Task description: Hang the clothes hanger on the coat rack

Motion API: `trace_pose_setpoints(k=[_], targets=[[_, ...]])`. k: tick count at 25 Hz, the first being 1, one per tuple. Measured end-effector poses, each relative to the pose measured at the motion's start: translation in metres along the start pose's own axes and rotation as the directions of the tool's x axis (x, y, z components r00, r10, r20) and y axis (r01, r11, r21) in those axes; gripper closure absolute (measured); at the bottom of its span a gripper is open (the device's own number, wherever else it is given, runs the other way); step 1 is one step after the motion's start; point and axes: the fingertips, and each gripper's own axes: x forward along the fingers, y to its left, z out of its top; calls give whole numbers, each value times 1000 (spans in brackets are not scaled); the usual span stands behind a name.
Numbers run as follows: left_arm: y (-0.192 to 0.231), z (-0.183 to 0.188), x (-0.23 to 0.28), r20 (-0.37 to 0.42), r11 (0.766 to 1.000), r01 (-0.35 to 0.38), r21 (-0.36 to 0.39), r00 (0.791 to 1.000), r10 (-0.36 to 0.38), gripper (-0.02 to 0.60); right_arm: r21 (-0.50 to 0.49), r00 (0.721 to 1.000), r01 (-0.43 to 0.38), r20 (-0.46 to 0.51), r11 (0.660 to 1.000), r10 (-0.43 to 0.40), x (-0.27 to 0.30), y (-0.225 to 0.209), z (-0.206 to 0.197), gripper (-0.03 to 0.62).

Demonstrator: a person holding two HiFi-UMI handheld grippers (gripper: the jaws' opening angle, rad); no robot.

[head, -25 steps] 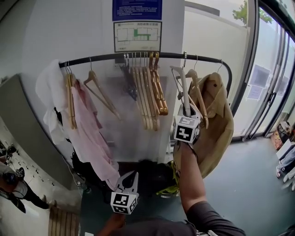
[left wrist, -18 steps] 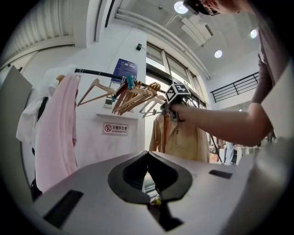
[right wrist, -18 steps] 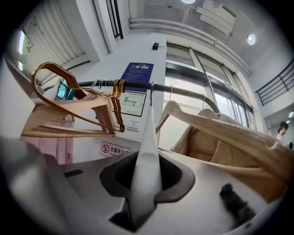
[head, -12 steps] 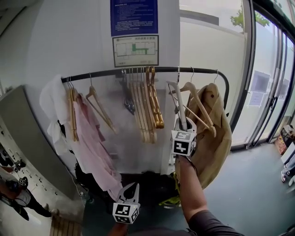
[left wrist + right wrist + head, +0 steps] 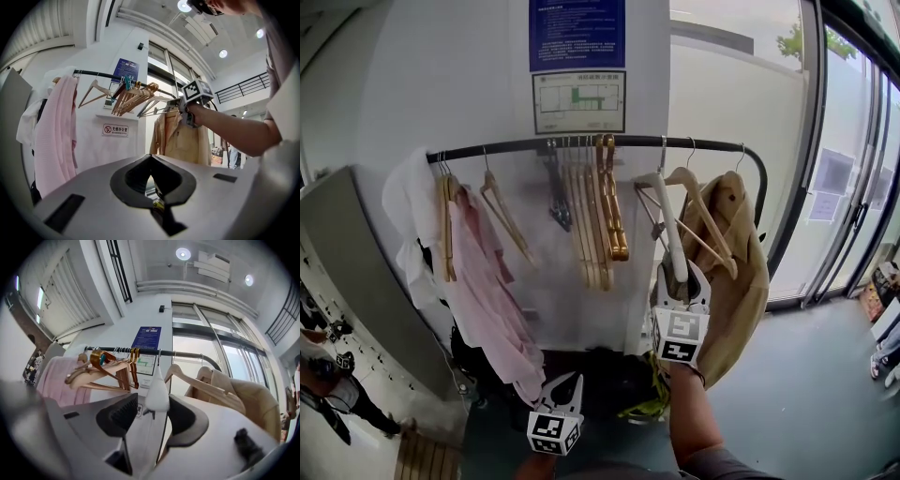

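The white hanger (image 5: 668, 220) is hanging on the coat rack rail (image 5: 516, 145). Its hook is sitting over the bar toward the right end, between the bunch of wooden hangers (image 5: 595, 206) on its left and the tan coat (image 5: 736, 262) on its right. In the right gripper view the same hanger (image 5: 157, 390) is running up to the rail (image 5: 187, 354), and the hook looks seated over it.

The right gripper (image 5: 680, 277) is reaching up under the hanger with its jaws opening. The hanger's lower arm is sitting between the jaws. There is a clear gap on the left pad, so the pads are not clamping it. The hanger appears to be carrying its own weight from the bar.

The left gripper (image 5: 567, 382) is idling low and near, below the rack, with its jaws together and nothing in them. It is playing no part here.

A pink garment (image 5: 483, 281) is hanging at the left end of the rail, well apart from the action.

Progress, as a judgement: the hanging step is looking done and the release is under way. What is remaining is pulling the right gripper back and down clear of the hanger without dragging the hook off the bar. No other loose hanger is showing in either gripper.
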Motion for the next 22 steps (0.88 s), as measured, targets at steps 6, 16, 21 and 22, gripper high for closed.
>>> trace_pose_setpoints(k=[6, 16, 21, 22], targets=[[-9, 6, 12, 16, 1000, 21, -10, 1000, -21, 572, -13, 999, -48, 20, 999, 49, -71, 16, -37, 410], [-14, 23, 22, 58, 1000, 20, 8, 998, -20, 572, 33, 973, -122, -191, 992, 126, -153, 40, -119, 577], [-19, 25, 24, 63, 999, 34, 6, 997, -34, 572, 61, 964, -150, -212, 987, 160, -169, 47, -129, 580], [-21, 25, 26, 63, 999, 36, 5, 997, -37, 572, 60, 963, -152, -217, 987, 162, -169, 48, -130, 580]])
